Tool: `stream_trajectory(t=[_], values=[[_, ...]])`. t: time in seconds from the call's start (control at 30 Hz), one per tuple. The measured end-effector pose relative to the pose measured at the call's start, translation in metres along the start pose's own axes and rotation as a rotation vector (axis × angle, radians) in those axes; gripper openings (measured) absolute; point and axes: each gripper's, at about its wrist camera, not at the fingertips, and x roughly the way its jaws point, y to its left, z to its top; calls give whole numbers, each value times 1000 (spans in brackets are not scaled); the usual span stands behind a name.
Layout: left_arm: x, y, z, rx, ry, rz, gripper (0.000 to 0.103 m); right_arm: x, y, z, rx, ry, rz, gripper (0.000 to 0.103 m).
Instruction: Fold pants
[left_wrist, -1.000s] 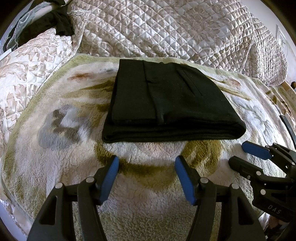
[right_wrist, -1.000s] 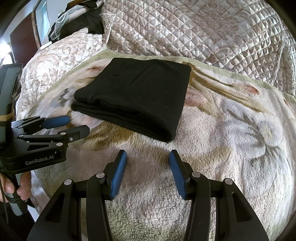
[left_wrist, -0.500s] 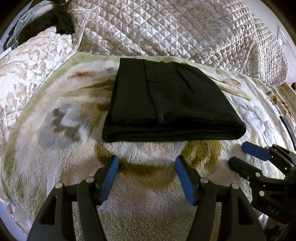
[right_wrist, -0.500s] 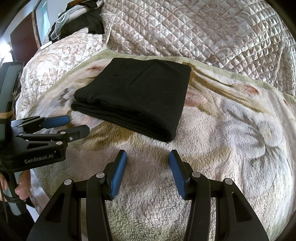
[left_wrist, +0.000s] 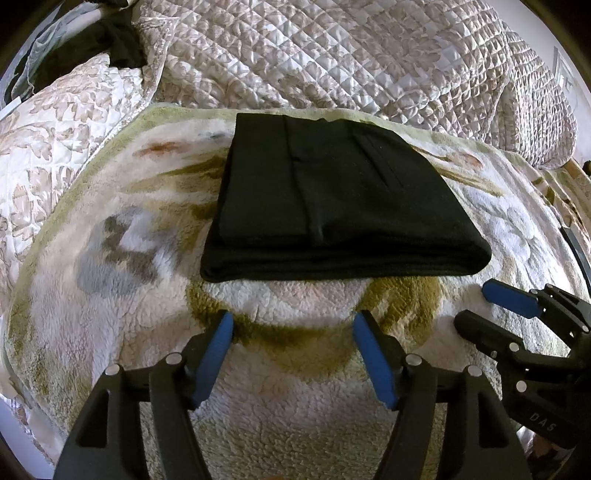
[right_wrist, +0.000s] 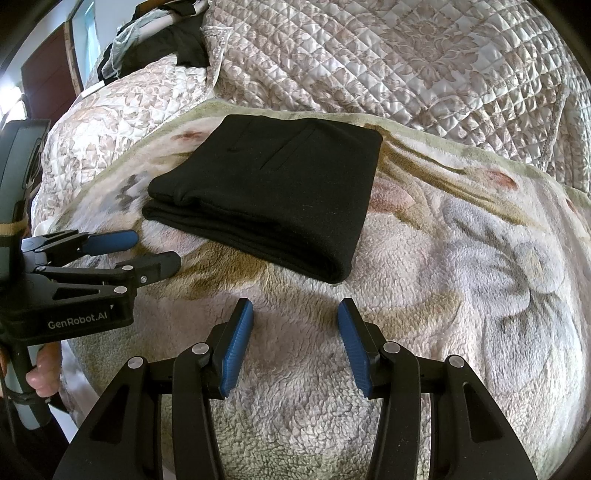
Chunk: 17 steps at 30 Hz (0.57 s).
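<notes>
Now folded into a thick, neat rectangle, the black pants (left_wrist: 340, 199) lie flat on the fleece floral blanket (left_wrist: 110, 280) that covers our bed. We hold the left gripper (left_wrist: 291, 354) just short of the pants' near folded edge, its blue-padded jaws spread wide and gripping nothing, apart from the cloth. We hold the right gripper (right_wrist: 295, 339) near the pants' closest corner, its jaws likewise parted wide and empty, hovering over bare fleece. From the right wrist view, our left gripper shows beside the pants' left end, its two fingers (right_wrist: 110, 240) apart from one another and clear of the fabric, with our left hand (right_wrist: 40, 373) wrapped around its handle below. From the left wrist view, the right gripper shows off the pants' right corner, its fingers (left_wrist: 509, 299) separated too. A seam and a slanted pocket line run across the pants' top face. Beyond the pants' far edge, a quilted cream bedspread (left_wrist: 332, 59) rises in folds. Far off past the pants' left rear corner, dark clothing (left_wrist: 122, 40) is heaped on the quilt.
</notes>
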Motion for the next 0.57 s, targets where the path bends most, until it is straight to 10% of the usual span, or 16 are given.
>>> stream_trajectory(t=[0.57], values=[[0,0,1,7,3,-2,71,1,-1,2,-64,1,25,52]])
